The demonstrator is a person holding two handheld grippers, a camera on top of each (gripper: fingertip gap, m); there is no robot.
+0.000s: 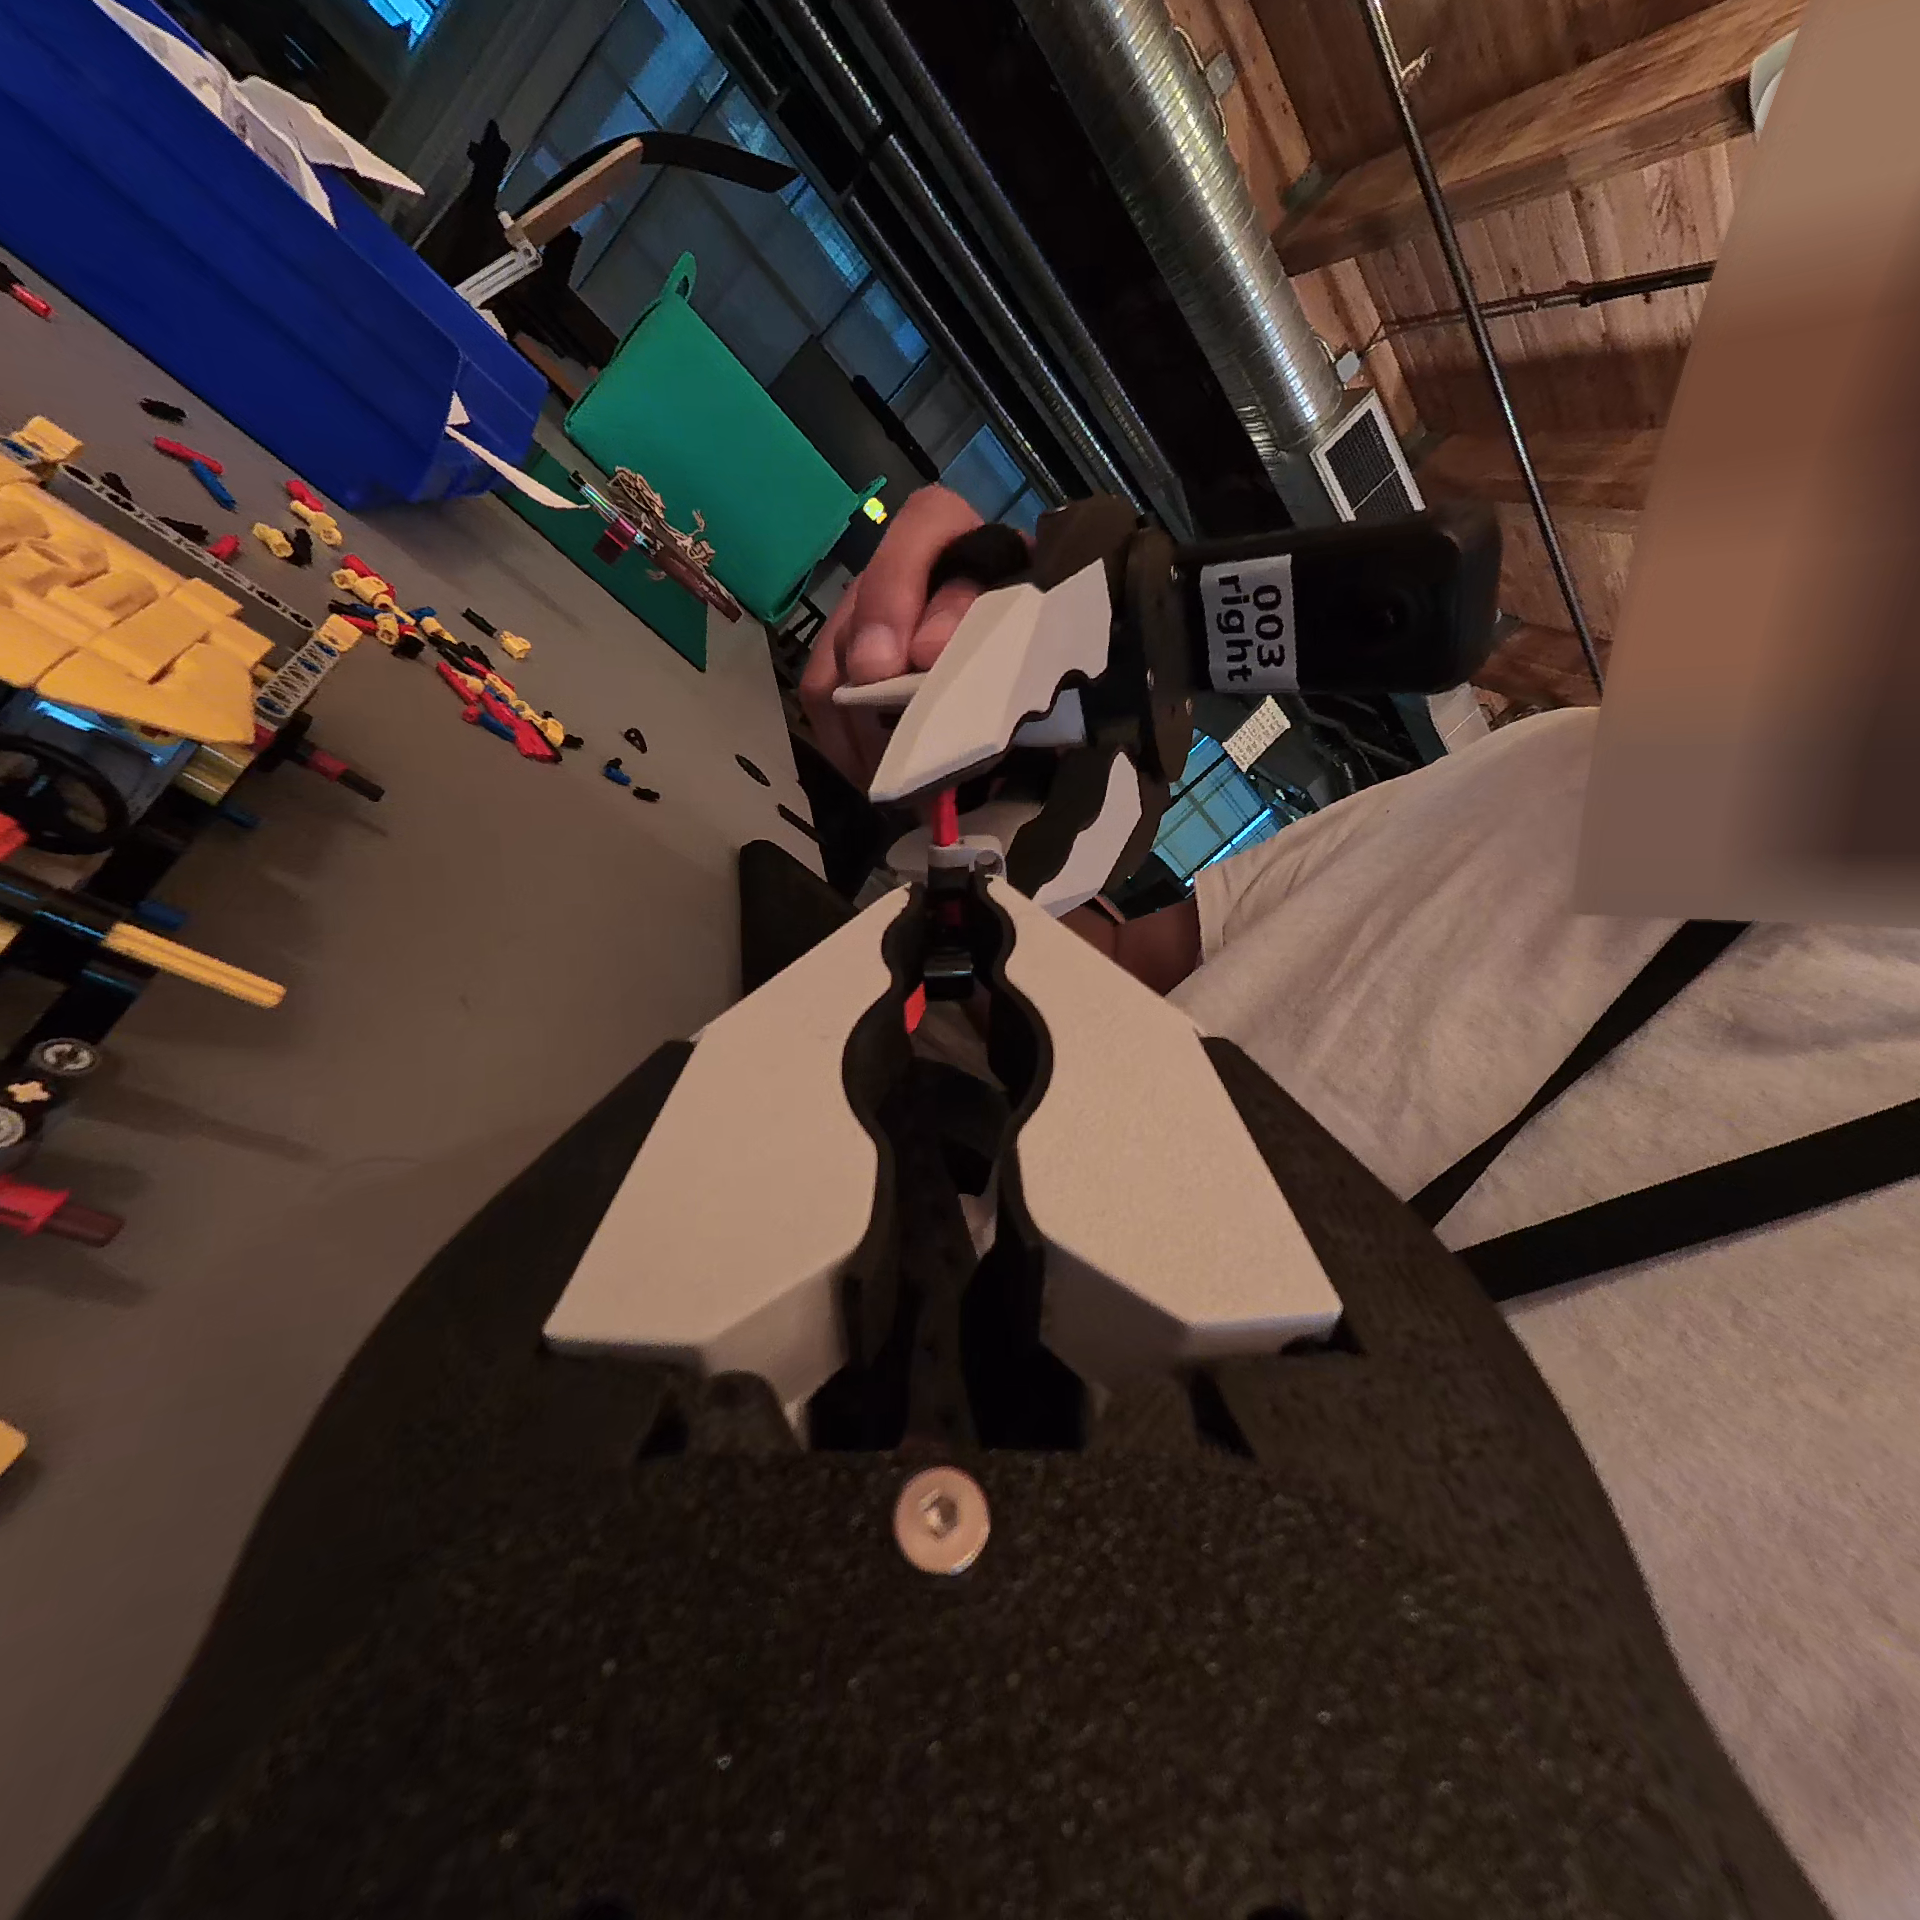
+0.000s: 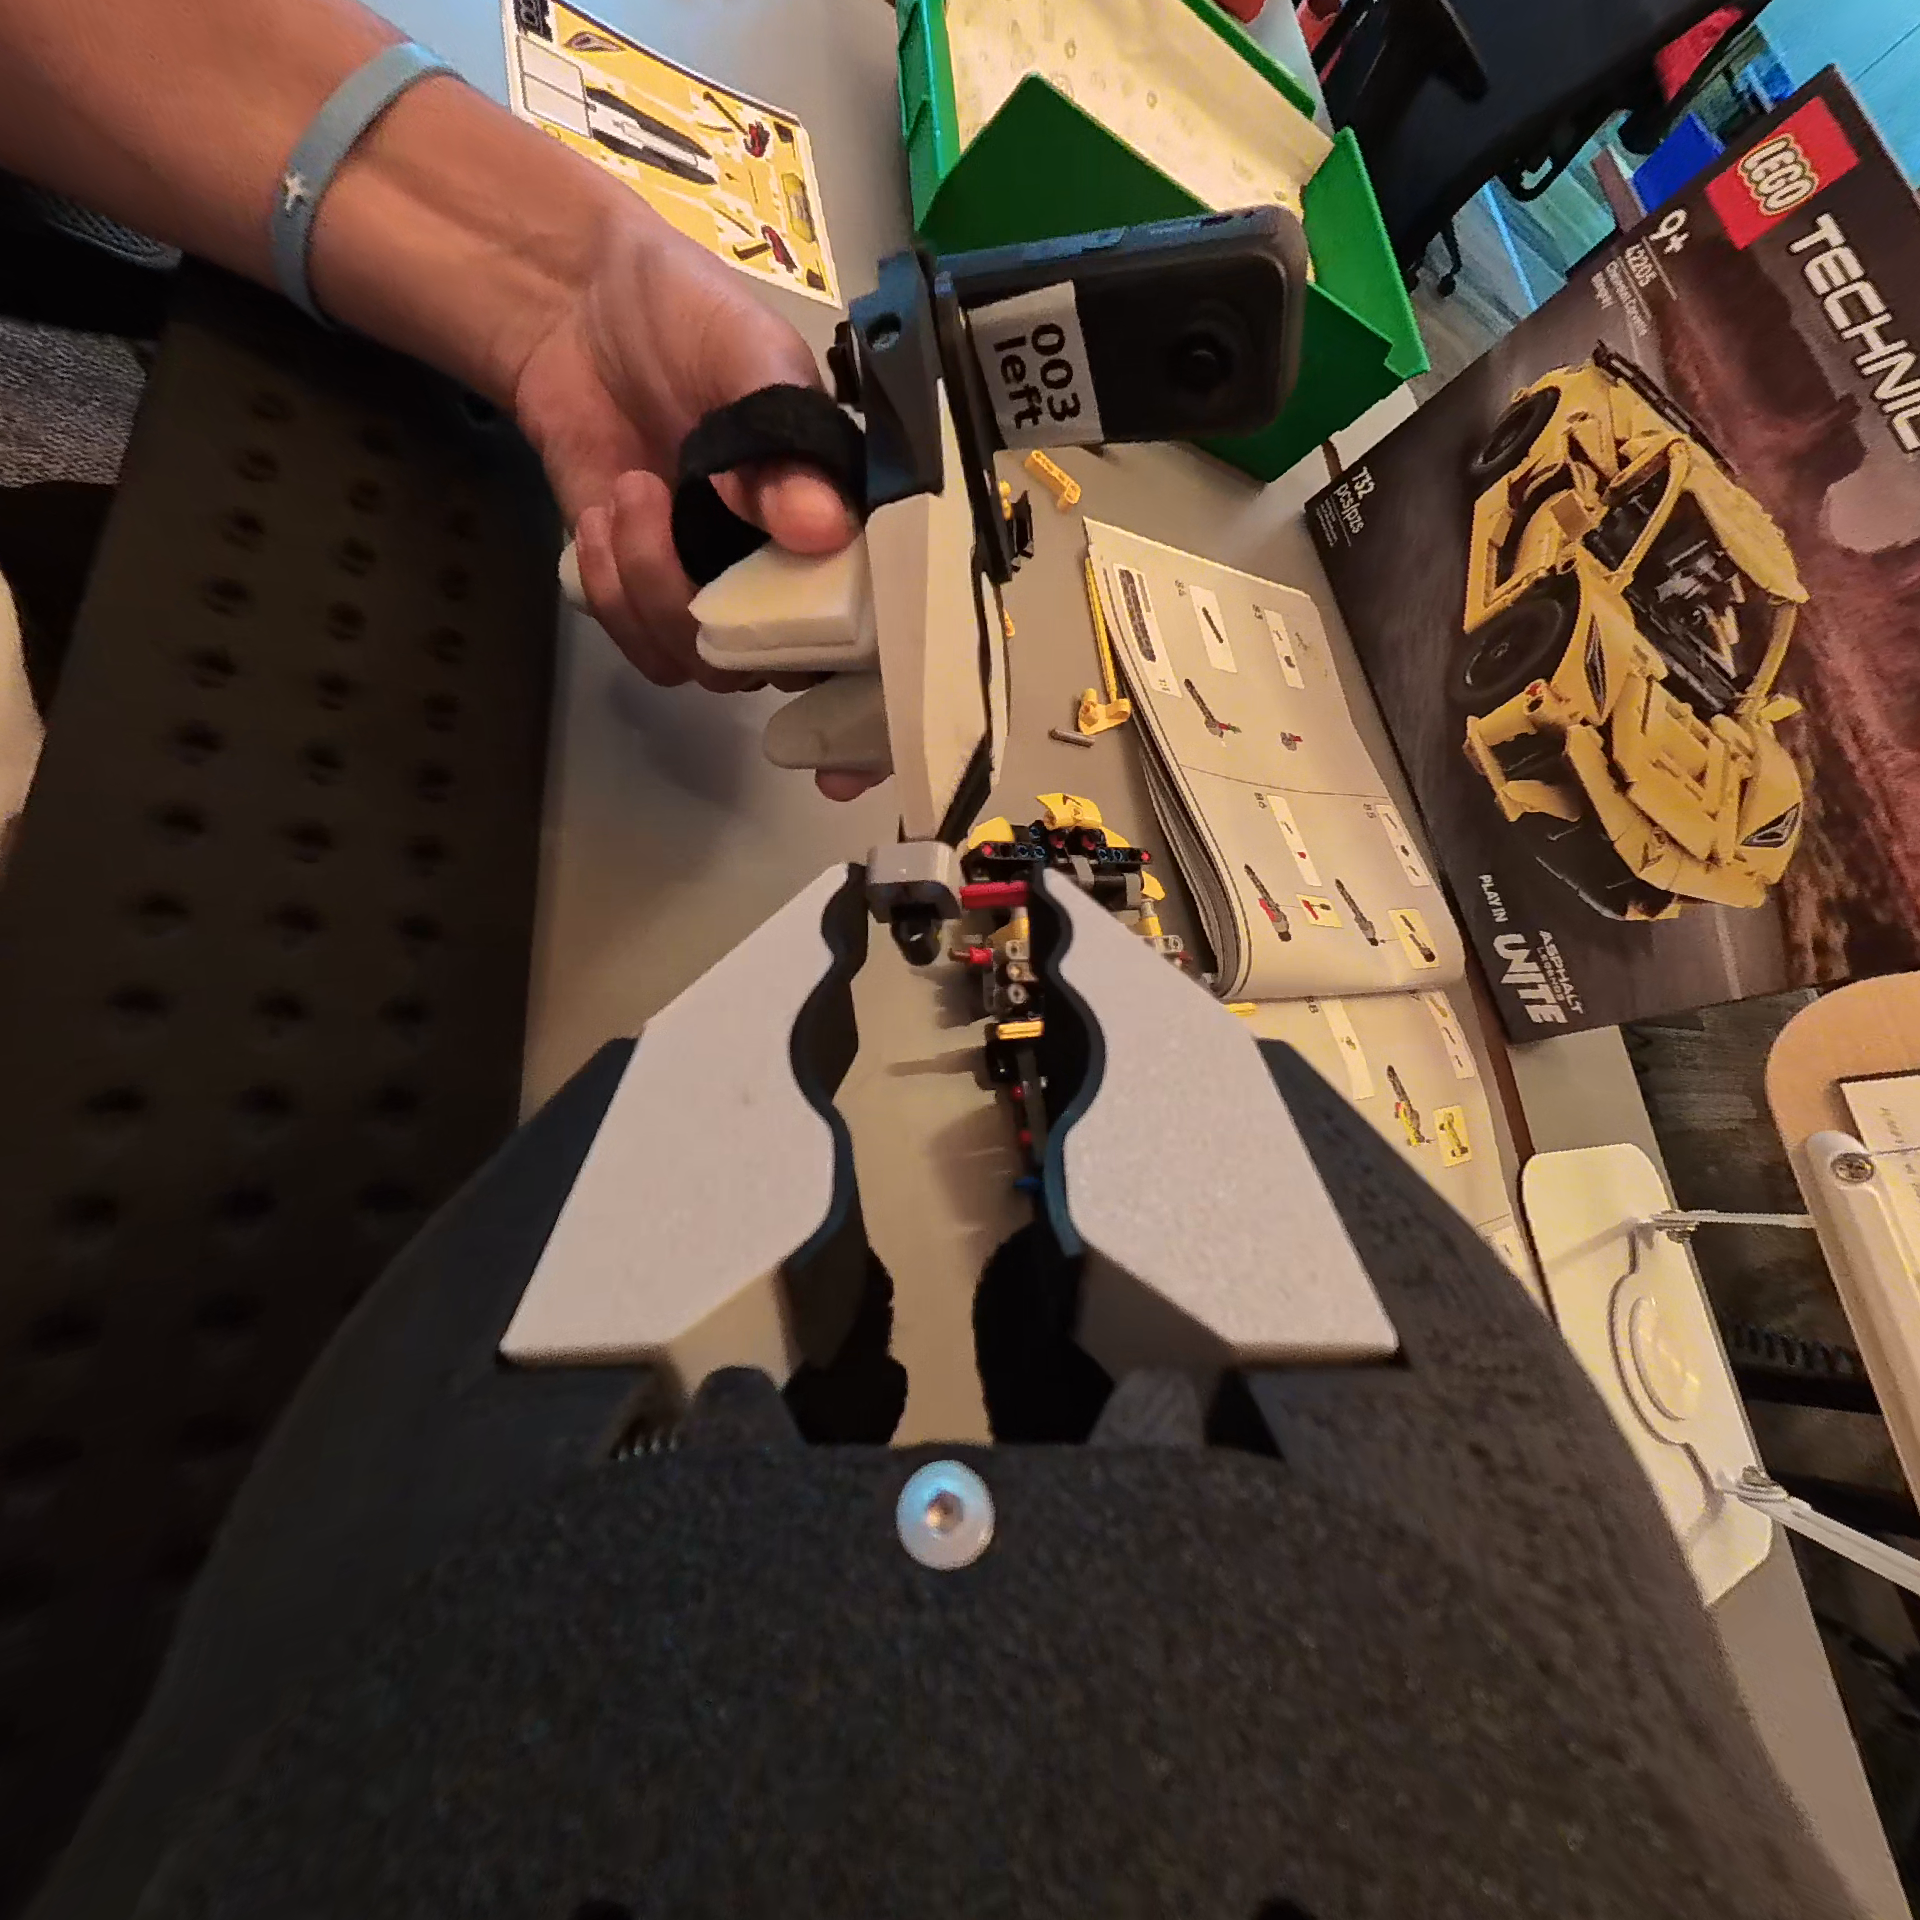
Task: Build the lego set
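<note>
My left gripper (image 1: 945,899) is shut on a small black and red piece (image 1: 943,971) topped by a grey connector (image 1: 964,858), held in the air over the table edge. A red axle (image 1: 943,817) sticks out of the connector towards my right gripper (image 1: 1013,831). In the right wrist view my right gripper (image 2: 945,888) has one fingertip against the grey connector (image 2: 909,871) and the other against the end of the red axle (image 2: 992,896). The left gripper (image 2: 925,821) comes down from above, held by a hand.
A part-built yellow car (image 1: 114,634), loose pieces (image 1: 457,655), a blue bin (image 1: 260,301) and a green bin (image 1: 717,436) are on the grey table. Below the grippers lie a small subassembly (image 2: 1081,847), an open instruction booklet (image 2: 1288,748) and the set's box (image 2: 1662,582). The grippers are tip to tip, or close to it.
</note>
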